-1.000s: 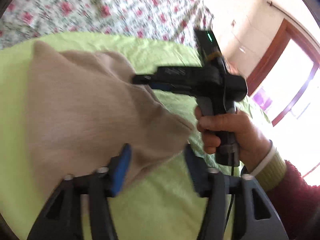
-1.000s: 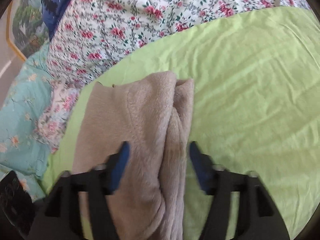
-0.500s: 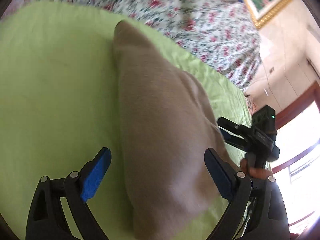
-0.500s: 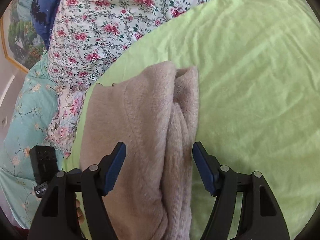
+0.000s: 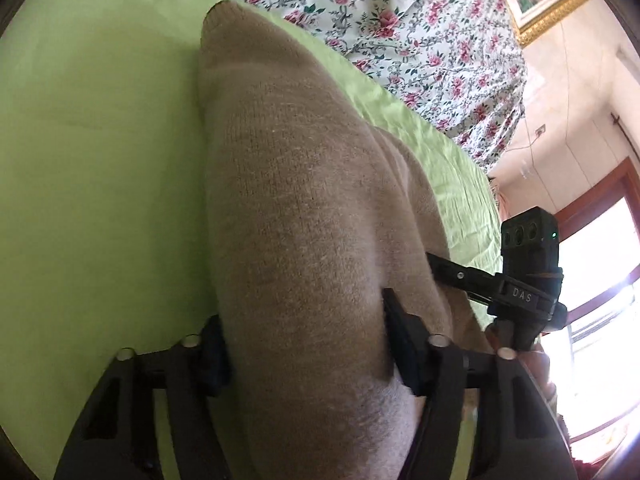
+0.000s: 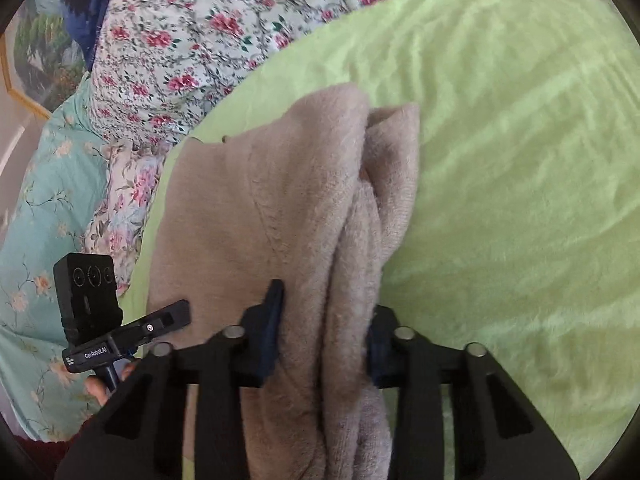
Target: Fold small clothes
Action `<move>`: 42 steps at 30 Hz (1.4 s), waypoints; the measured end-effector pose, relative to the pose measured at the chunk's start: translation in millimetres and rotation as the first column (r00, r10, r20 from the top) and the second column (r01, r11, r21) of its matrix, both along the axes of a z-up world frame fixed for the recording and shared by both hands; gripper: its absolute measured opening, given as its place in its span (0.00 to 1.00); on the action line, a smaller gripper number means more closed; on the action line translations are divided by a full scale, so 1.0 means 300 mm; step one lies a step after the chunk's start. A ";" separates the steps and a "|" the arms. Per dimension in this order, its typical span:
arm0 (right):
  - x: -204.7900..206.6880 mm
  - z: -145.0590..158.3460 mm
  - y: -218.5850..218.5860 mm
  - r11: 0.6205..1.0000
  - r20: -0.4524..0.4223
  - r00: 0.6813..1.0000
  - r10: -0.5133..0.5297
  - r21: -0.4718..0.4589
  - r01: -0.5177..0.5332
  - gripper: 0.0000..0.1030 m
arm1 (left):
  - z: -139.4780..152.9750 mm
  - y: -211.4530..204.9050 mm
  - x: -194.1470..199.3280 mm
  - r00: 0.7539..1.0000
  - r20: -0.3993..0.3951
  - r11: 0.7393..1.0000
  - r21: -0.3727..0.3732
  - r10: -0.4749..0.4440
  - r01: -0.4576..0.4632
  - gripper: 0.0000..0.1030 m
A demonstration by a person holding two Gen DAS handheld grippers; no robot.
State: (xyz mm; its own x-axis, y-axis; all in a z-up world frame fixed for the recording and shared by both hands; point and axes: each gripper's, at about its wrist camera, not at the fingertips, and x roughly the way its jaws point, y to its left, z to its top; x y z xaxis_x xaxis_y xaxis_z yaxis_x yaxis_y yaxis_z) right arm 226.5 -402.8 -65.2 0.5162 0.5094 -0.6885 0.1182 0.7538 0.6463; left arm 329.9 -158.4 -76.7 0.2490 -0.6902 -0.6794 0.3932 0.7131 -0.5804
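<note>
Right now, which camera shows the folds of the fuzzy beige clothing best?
The right wrist view: the beige garment shows its bunched folds and stitched seam clearly. The left wrist view shows only one smooth knitted side, which fills the frame.

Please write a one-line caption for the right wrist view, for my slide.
Right gripper, fingers just closing, pinches the bunched edge of a beige knit garment on a green sheet.
</note>
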 end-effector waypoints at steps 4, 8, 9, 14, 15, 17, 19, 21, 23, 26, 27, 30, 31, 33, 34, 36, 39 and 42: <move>-0.046 0.073 0.054 0.998 0.067 0.998 -0.016 0.065 0.012 0.30 | 0.059 0.038 -0.031 1.000 0.028 1.000 -0.020 0.008 -0.008 0.42; -0.081 0.120 0.207 0.991 0.121 0.992 0.038 0.126 -0.053 0.30 | 0.169 0.153 -0.136 0.995 0.101 1.000 0.021 0.020 -0.022 0.42; -0.082 0.117 0.252 0.985 0.126 0.991 0.050 0.159 -0.069 0.30 | 0.188 0.194 -0.160 0.994 0.110 0.999 0.028 0.025 -0.029 0.42; -0.061 0.086 0.459 0.970 0.125 0.984 0.124 0.194 -0.147 0.30 | 0.238 0.425 -0.257 0.991 0.114 0.994 0.079 0.072 -0.081 0.42; -0.057 0.068 0.498 0.969 0.113 0.984 0.141 0.190 -0.161 0.30 | 0.232 0.463 -0.267 0.991 0.110 0.992 0.085 0.079 -0.089 0.42; -0.061 0.033 0.557 0.975 0.080 0.984 0.159 0.145 -0.169 0.30 | 0.206 0.536 -0.279 0.990 0.095 0.989 0.100 0.100 -0.110 0.43; -0.067 0.017 0.570 0.978 0.073 0.984 0.162 0.118 -0.170 0.32 | 0.133 0.586 -0.281 0.993 0.042 0.985 0.128 0.112 -0.116 0.44; -0.069 0.017 0.558 0.978 0.063 0.986 0.157 0.126 -0.164 0.38 | 0.089 0.613 -0.286 0.992 0.020 0.982 0.137 0.128 -0.130 0.52; -0.066 0.039 0.545 0.984 0.042 0.987 0.155 0.083 -0.158 0.44 | 0.088 0.640 -0.292 0.989 0.019 0.984 0.099 0.146 -0.148 0.58; -0.071 0.111 0.503 0.994 0.073 0.992 0.107 -0.016 -0.106 0.51 | 0.119 0.671 -0.290 0.984 0.039 0.982 0.059 0.176 -0.178 0.64; -0.072 0.129 0.482 0.996 0.087 0.992 0.088 -0.033 -0.086 0.51 | 0.126 0.686 -0.288 0.981 0.049 0.980 0.058 0.187 -0.190 0.65; -0.017 0.173 0.454 0.998 0.132 0.990 0.052 -0.031 -0.048 0.51 | 0.162 0.728 -0.274 0.964 0.099 0.966 0.063 0.246 -0.252 0.65; 0.008 0.176 0.461 0.998 0.136 0.989 0.054 -0.027 -0.051 0.51 | 0.174 0.738 -0.266 0.956 0.115 0.959 0.065 0.269 -0.277 0.64; 0.079 0.162 0.494 0.997 0.129 0.988 0.079 -0.011 -0.078 0.46 | 0.186 0.758 -0.245 0.944 0.135 0.946 0.080 0.301 -0.314 0.61; 0.118 0.139 0.522 0.994 0.102 0.989 0.105 -0.002 -0.105 0.37 | 0.191 0.756 -0.235 0.940 0.147 0.942 0.088 0.308 -0.323 0.59; 0.150 0.113 0.560 0.992 0.057 0.990 0.125 -0.034 -0.123 0.09 | 0.191 0.753 -0.217 0.937 0.157 0.938 0.107 0.312 -0.330 0.53; 0.096 0.194 0.513 0.997 0.181 0.981 0.071 0.009 -0.074 0.08 | 0.180 0.718 -0.201 0.938 0.172 0.933 0.152 0.299 -0.326 0.43; 0.015 0.256 0.437 1.000 0.249 0.969 -0.002 -0.006 0.003 0.08 | 0.212 0.669 -0.214 0.938 0.222 0.931 0.192 0.266 -0.310 0.42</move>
